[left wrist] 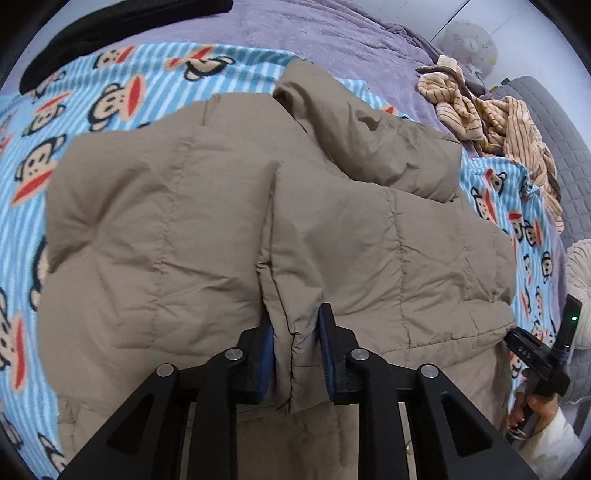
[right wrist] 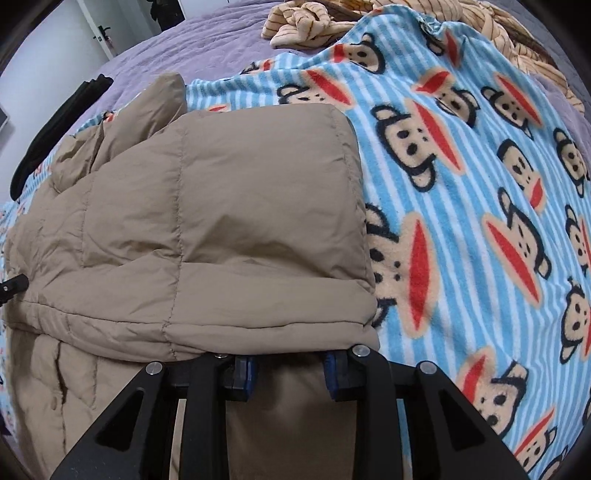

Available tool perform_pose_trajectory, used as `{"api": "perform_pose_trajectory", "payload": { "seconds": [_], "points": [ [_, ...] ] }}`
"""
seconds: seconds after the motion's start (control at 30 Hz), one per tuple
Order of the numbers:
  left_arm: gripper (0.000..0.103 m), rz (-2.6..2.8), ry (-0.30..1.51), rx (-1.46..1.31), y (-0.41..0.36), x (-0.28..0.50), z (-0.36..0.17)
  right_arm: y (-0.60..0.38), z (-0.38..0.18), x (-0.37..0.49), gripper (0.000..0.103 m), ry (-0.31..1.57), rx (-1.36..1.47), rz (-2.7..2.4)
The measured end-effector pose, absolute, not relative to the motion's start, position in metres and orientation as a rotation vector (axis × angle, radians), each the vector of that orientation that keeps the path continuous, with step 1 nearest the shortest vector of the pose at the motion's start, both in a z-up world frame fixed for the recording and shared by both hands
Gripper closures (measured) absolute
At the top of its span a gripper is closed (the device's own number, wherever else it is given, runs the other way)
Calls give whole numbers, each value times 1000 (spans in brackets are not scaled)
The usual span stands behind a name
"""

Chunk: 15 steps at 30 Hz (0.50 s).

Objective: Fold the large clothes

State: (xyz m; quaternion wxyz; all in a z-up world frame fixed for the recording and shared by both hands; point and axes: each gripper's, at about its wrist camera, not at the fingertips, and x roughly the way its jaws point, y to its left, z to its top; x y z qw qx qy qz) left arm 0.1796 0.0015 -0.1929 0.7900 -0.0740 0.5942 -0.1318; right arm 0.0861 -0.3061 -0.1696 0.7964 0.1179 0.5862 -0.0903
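Both jaws pinch the jacket (left wrist: 207,206) hem edge.

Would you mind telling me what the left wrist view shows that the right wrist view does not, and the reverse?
Only the left wrist view shows the left tool pinching a fold of the tan puffer jacket, the right tool and the hand holding it. Only the right wrist view shows a door handle. Both show the jacket, monkey-print blanket, purple bedspread and striped beige garment.

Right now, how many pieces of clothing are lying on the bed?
3: the tan puffer jacket in the middle, a striped beige garment crumpled at the far right, a black garment at the far left. More may be hidden.
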Motion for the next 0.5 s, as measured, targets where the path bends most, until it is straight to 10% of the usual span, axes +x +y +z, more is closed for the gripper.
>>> {"api": "perform_pose_trajectory", "payload": {
  "seconds": [0.2,0.27,0.33,0.5],
  "points": [
    [71,-195,1201,-73,30,171,-161,-310,-131,40,46,1230,390,-172],
    [71,-204,1181,-89,33,172,-152,-317,-120,24,56,1182,448,-195],
    [71,-230,1163,-97,31,174,-145,-329,-116,23,89,1161,495,-209],
    [71,-311,1161,-95,-3,185,-149,-351,-116,62,89,1092,606,-171]
  ]
}}
